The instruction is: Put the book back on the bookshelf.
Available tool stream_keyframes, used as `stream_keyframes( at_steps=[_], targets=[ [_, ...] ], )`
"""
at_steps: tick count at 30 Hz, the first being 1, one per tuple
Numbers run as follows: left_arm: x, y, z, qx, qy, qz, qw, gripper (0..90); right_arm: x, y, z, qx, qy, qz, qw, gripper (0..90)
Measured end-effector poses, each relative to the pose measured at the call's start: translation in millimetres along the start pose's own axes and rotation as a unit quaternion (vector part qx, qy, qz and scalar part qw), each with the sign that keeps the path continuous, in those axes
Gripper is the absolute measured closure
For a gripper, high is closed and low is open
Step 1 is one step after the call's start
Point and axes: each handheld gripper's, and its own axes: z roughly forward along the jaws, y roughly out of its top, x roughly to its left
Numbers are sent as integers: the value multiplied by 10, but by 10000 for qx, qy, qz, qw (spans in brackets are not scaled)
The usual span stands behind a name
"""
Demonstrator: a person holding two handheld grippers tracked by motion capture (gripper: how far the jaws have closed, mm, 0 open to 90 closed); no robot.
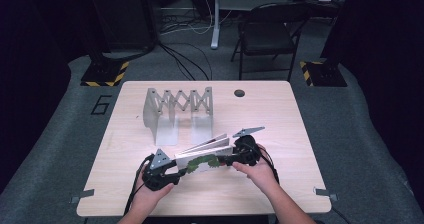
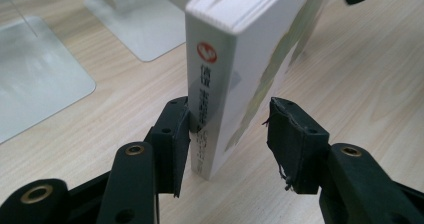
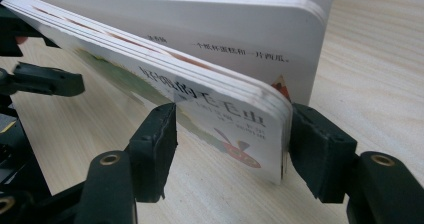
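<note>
- Pale wood table (image 1: 280,119), a white board book (image 1: 207,156) standing on it near the front edge, between the two grippers, pages fanned out at the right end.
- Left gripper (image 1: 167,176) at the book's spine end; in the left gripper view (image 2: 230,134) the jaws sit either side of the spine, wide apart. Left jaw touches or nearly touches the spine, right jaw has a clear gap. Not clamped.
- Right gripper (image 1: 235,159) at the fanned end; in the right gripper view (image 3: 232,149) the jaws straddle the front block of pages. Right jaw looks against the page edges, left jaw stands off the cover. Partly open, grip unclear; cannot say it is squeezing.
- Book (image 3: 200,84) cover print is partly cut off by the frame and blurred; a red shape shows low on the cover, text not readable in full.
- Spine (image 2: 212,99) has a red logo and dark characters; lower part hidden behind the left jaw.
- High view: green cover art on the book is small, hard to make out; hands cover most of both grippers.
- Grey bookend rack (image 1: 177,111) stands behind the book, apart from it; its metal bases (image 2: 40,74) are cut off in the left gripper view.
- Black chair (image 1: 267,34) on the floor beyond the table.
</note>
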Motion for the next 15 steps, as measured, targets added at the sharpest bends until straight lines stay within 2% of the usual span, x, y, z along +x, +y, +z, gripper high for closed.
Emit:
stream_keyframes(
  at_steps=[1, 4, 7, 11, 15],
  targets=[
    [-6, 9, -10, -58, -11, -38, 10000, 516, -23, -3, 12, -28, -1, -87, 10000, 385],
    [-7, 21, -38, -117, -20, -27, 9999, 518, -39, -18, 27, 71, -12, -36, 10000, 385],
    [-8, 21, -38, -123, -18, -26, 9999, 524, -55, -25, 44, 104, -68, -98, 9999, 383],
    [-21, 34, -52, -76, -99, 54, 9999, 534, -68, -32, 55, 168, -159, -134, 9996, 380],
    [-66, 47, -59, -80, -205, 136, 9997, 576, -96, -44, 56, 134, -191, -70, 9997, 380]
  ],
)
